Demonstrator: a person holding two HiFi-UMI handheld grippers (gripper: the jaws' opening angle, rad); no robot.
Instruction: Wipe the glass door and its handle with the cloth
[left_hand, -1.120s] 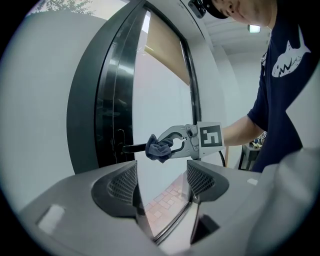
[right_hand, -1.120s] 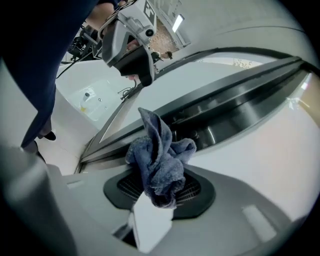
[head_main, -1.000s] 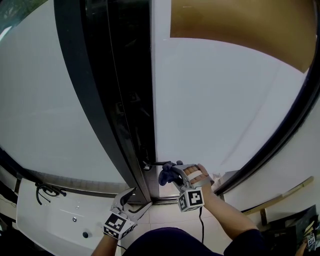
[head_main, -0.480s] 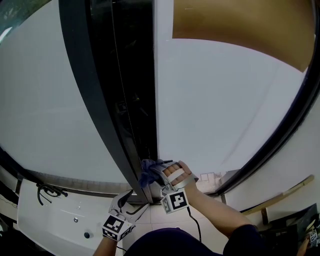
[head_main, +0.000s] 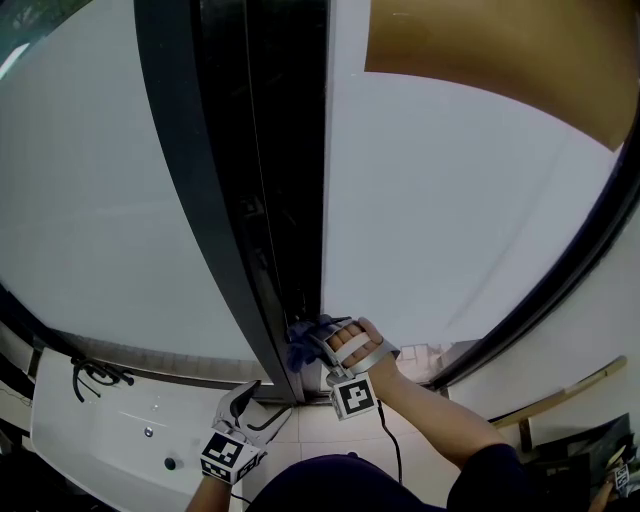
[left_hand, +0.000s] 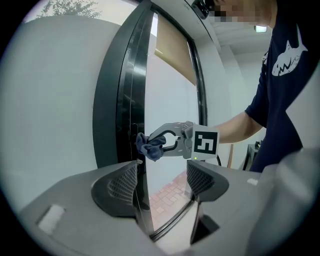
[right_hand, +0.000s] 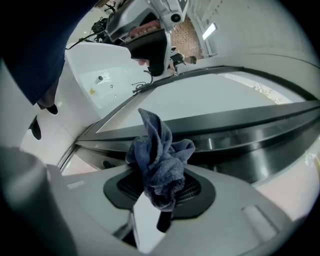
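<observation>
Off to the left of the left gripper's fingers lies a white ledge (head_main: 90, 440) with a black cable (head_main: 95, 377) curled on it. The left gripper (head_main: 264, 403) is held low, and its fingers (left_hand: 122, 184) stand wide apart with nothing clamped between them. They point up along the bottom of the door, whose thin edge runs through the gap between them without touching either pad. Straight beyond those fingertips rises the dark door frame (head_main: 230, 200), glossy black and curved by the lens. Just right of it, above the left gripper's fingertips, is the cloth (right_hand: 159, 162): a small blue-grey rag of nubbly terry, crumpled into a tight wad with one loose flap standing up past the fingertips. The right gripper (head_main: 312, 350) has its fingers closed hard on this wad, which fills the space between the ribbed pads and bulges out in front of them. The bunched front of the cloth lies against the door's dark edge, low down. Behind the fingers the person's hand (head_main: 358, 350) wraps the grip, with the marker cube just below it. To the right of the right gripper's fingers spreads the glass door (head_main: 450, 220), a pale, frosted-looking pane. High above them at the far right sits a brown panel (head_main: 480, 50).
</observation>
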